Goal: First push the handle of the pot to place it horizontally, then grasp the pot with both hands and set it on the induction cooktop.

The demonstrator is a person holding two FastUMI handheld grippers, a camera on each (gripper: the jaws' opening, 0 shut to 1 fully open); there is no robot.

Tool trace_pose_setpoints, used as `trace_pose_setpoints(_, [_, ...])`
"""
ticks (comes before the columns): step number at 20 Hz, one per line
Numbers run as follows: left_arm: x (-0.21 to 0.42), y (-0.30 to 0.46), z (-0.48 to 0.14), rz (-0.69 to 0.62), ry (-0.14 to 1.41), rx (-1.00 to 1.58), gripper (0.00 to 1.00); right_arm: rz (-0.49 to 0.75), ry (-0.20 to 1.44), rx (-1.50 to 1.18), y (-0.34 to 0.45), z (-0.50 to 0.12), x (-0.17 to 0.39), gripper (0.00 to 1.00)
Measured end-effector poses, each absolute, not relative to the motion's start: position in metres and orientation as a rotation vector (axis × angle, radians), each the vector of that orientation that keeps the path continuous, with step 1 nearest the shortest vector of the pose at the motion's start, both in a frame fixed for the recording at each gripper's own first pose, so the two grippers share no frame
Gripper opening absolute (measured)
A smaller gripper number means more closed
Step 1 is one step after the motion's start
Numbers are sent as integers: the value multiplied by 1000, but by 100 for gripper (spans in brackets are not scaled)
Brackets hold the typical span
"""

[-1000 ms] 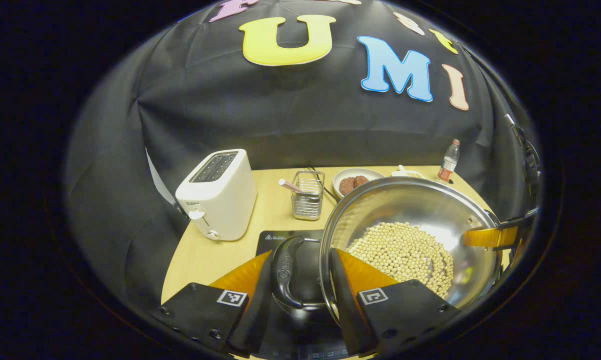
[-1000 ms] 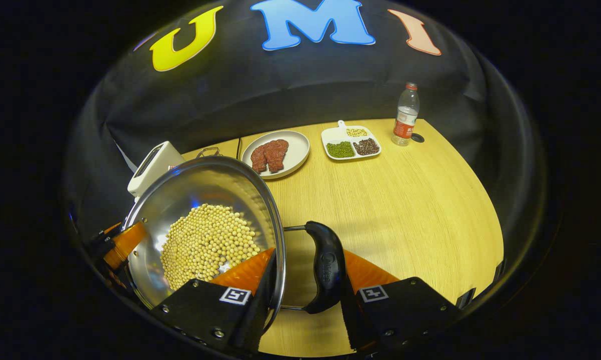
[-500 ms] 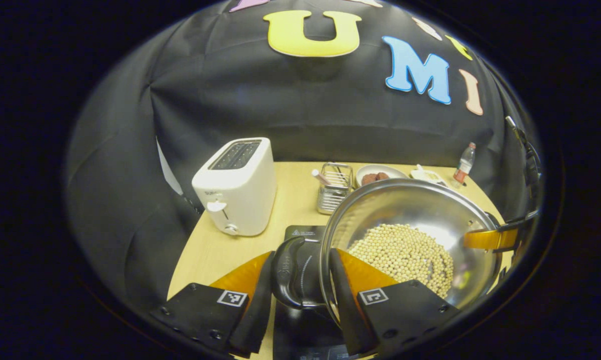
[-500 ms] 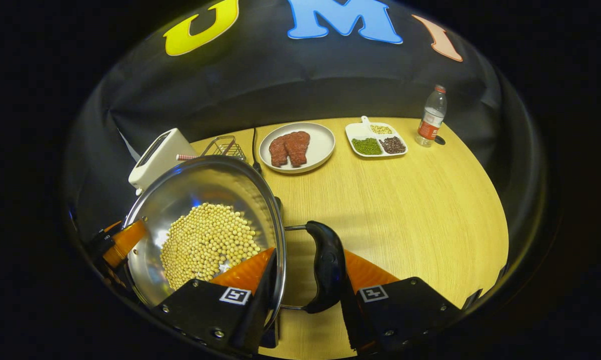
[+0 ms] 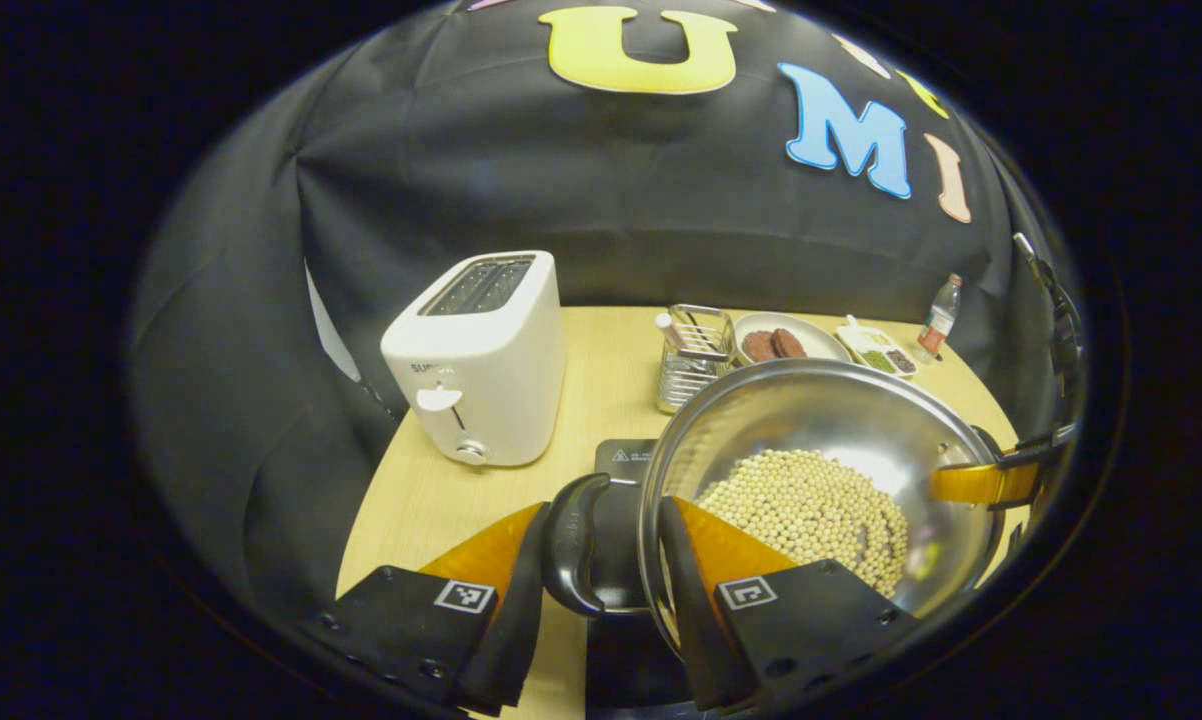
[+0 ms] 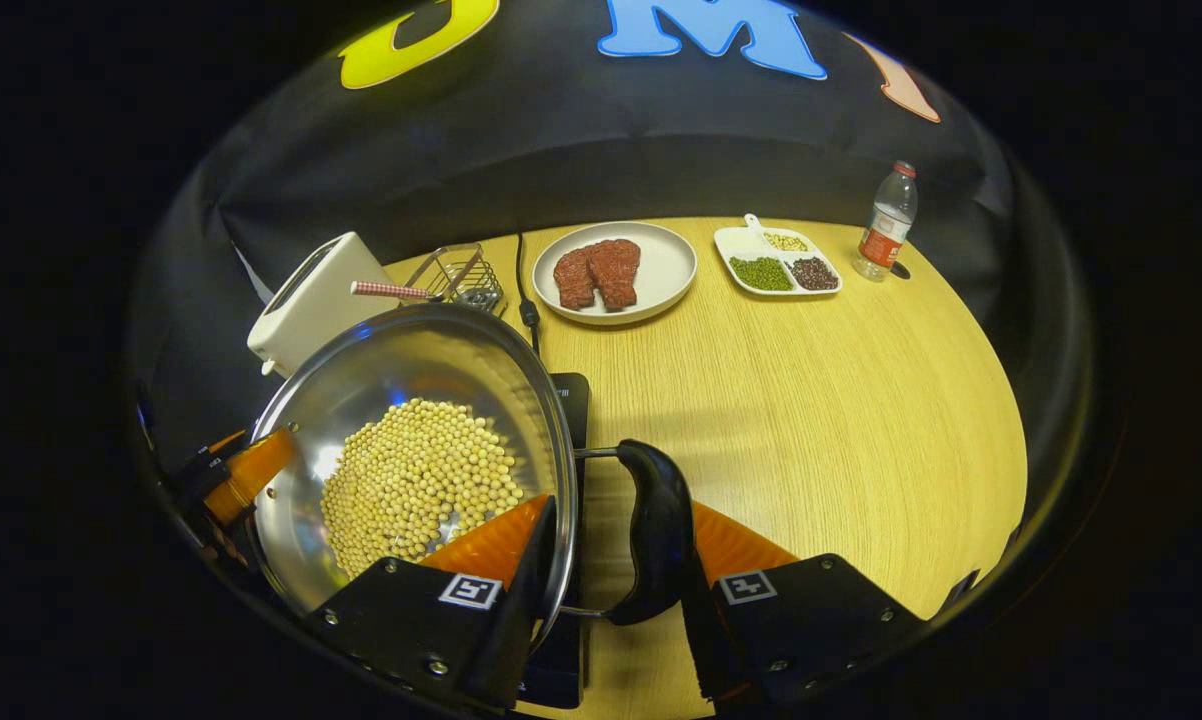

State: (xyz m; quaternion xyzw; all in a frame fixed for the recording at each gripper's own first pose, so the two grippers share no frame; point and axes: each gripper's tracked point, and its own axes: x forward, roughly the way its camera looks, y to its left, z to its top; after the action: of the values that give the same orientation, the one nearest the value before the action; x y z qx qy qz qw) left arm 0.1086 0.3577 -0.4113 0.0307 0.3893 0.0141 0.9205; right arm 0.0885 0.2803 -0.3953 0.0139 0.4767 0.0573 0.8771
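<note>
A steel pot (image 5: 821, 410) with soybeans (image 5: 811, 505) in it hangs level above the table, held from both sides. My left gripper (image 5: 596, 590) is shut on its black left handle (image 5: 569, 540), one finger outside the handle and the other inside the rim. My right gripper (image 6: 611, 580) is shut the same way on the right handle (image 6: 656, 530). The pot (image 6: 401, 370) sits left of that handle. The black induction cooktop (image 5: 626, 460) lies under the pot, and its edge (image 6: 571, 400) peeks out beside the rim.
A white toaster (image 5: 476, 360) stands at the table's left edge, with a wire basket (image 5: 694, 355) beside it. Behind are a plate of meat (image 6: 614, 272), a divided dish of beans (image 6: 778, 262) and a water bottle (image 6: 886, 222). A cord (image 6: 527, 300) runs to the cooktop.
Both grippers have carried the pot leftward and toward the toaster. The cooktop has slid in under the pot in the right gripper view. Both holds are unchanged.
</note>
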Motion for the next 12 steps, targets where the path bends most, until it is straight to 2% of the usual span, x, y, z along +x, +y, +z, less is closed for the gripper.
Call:
trace_pose_setpoints(2, [111, 362, -416, 22, 806, 62, 67, 114, 1002, 29, 284, -399, 89, 64])
trace_pose_setpoints(9, [116, 362, -424, 17, 817, 69, 67, 111, 1020, 40, 293, -414, 88, 64])
trace_pose_setpoints(10, [113, 361, -422, 22, 815, 67, 64, 113, 1021, 38, 293, -416, 88, 64])
trace_pose_setpoints(12, [105, 360, -418, 29, 816, 64, 67, 114, 1026, 36, 294, -420, 87, 64])
